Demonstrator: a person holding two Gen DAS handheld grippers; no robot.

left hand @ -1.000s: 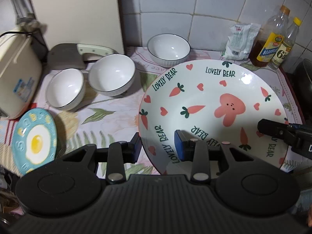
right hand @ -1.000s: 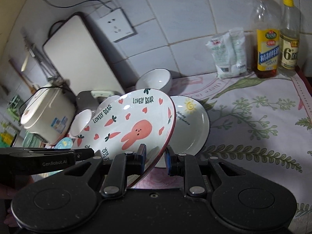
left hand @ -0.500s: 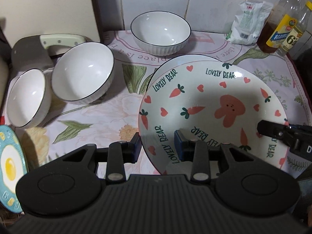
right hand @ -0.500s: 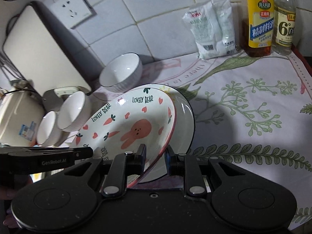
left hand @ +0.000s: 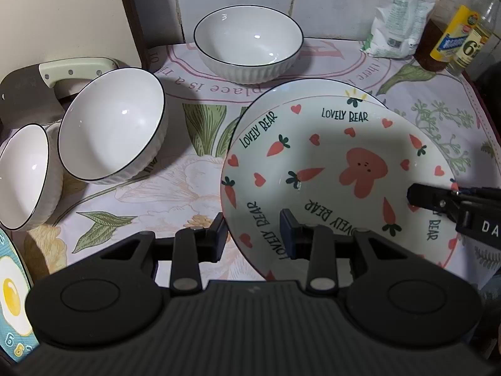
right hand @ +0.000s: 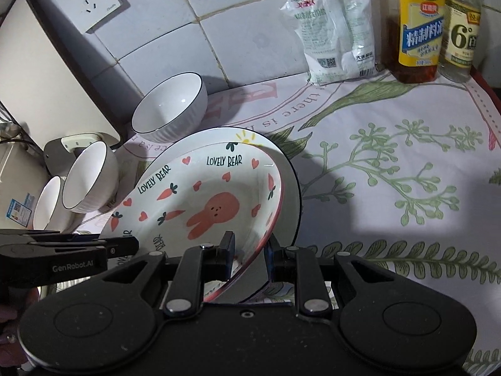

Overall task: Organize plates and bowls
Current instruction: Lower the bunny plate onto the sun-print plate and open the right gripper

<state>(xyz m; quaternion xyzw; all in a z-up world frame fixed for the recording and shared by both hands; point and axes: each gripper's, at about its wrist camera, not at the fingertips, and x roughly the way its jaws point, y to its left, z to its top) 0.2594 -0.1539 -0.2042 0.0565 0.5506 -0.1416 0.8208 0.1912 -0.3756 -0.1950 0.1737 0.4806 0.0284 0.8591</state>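
1. Lowered since a second ago, the round glossy ceramic rabbit-and-carrot plate (left hand: 338, 169) now sits nearly nested in the white dark-rimmed plate (right hand: 292, 188) on my floral cloth (right hand: 391, 163).
2. Left gripper (left hand: 253, 235) and right gripper (right hand: 249, 250) each pinch its near rim.
3. It tilts, right edge raised.

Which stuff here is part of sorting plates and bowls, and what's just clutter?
Job: bunny plate, sun plate under it, three white bowls, egg plate.
Clutter: white packet, two bottles, wall socket.
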